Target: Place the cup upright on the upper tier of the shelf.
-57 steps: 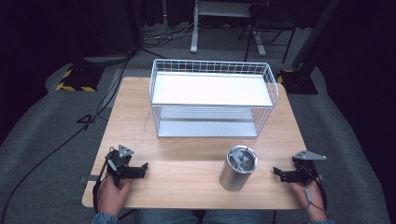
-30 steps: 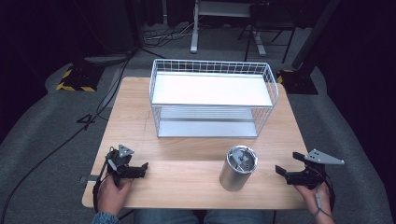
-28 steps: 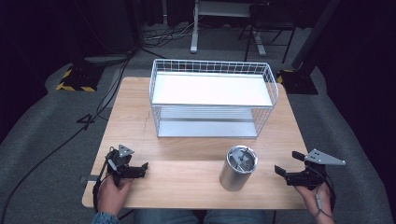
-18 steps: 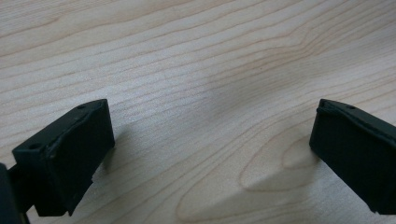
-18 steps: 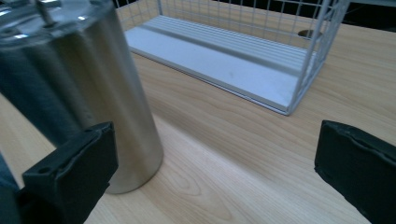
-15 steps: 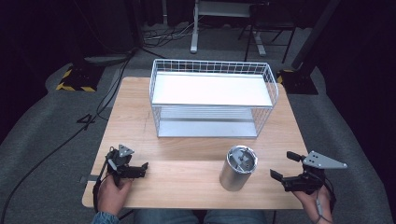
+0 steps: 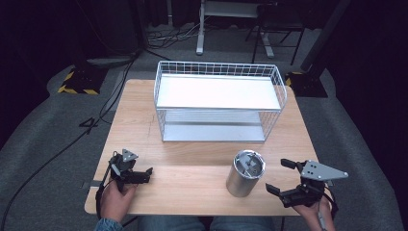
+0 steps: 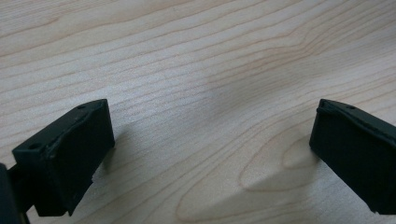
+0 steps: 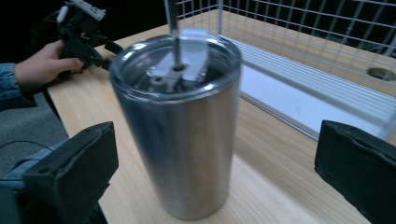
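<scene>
A steel tumbler (image 7: 246,173) with a clear lid stands upright near the table's front edge, right of centre. My right gripper (image 7: 278,175) is open just to its right, jaws pointing at it. In the right gripper view the tumbler (image 9: 180,126) stands close between the two spread jaws of the right gripper (image 9: 217,163), with no contact. At the front left my left gripper (image 7: 139,174) rests on the table in a hand. The left gripper (image 8: 210,154) is open over bare wood, holding nothing.
A white wire rack (image 7: 219,101) with a white upper shelf and a lower shelf stands at the back middle of the wooden table (image 7: 192,154). Dark floor with cables surrounds the table. The other hand and gripper (image 9: 81,28) sit beyond the tumbler.
My right gripper has moved left toward the tumbler, so its open jaws now face the tumbler's side. The left gripper and the tumbler have stayed put.
</scene>
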### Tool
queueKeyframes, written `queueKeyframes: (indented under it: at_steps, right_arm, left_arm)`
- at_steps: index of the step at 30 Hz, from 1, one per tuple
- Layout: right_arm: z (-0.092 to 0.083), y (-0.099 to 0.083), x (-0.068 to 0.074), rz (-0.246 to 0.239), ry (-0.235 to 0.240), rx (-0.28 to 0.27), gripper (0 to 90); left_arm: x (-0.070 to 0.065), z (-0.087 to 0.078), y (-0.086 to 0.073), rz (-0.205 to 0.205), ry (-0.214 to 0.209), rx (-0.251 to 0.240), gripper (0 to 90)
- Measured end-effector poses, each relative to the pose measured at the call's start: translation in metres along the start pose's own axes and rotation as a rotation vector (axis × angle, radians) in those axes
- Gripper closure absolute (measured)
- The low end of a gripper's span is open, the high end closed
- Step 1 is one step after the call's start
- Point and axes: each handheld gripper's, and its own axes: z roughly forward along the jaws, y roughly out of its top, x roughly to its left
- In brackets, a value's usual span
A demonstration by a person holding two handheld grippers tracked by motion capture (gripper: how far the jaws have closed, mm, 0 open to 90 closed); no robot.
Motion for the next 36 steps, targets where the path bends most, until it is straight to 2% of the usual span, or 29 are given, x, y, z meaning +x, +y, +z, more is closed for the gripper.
queueKeyframes:
  at_steps: [3, 7, 14, 20, 29, 36]
  right_arm:
    - [0.006, 0.002, 0.006, -0.012, 0.032, -0.002, 0.0]
    - [0.016, 0.003, 0.010, -0.019, 0.050, -0.003, 0.0]
    - [0.031, 0.004, 0.011, -0.029, 0.034, 0.022, 0.0]
    - [0.049, 0.003, 0.011, -0.034, 0.042, 0.040, 0.0]
    - [0.065, 0.000, 0.012, -0.041, 0.065, 0.035, 0.0]
    - [0.076, -0.003, 0.013, -0.048, 0.080, 0.010, 0.0]
  left_arm:
    - [0.000, 0.000, 0.000, 0.000, 0.000, 0.000, 0.3]
    - [0.000, 0.000, 0.000, 0.000, 0.001, 0.001, 0.3]
    - [0.000, 0.000, 0.000, 0.000, 0.000, 0.000, 0.3]
    - [0.000, 0.000, 0.000, 0.000, 0.000, 0.000, 0.3]
    - [0.000, 0.000, 0.000, 0.000, 0.000, 0.000, 0.2]
    - [0.000, 0.000, 0.000, 0.000, 0.000, 0.000, 0.2]
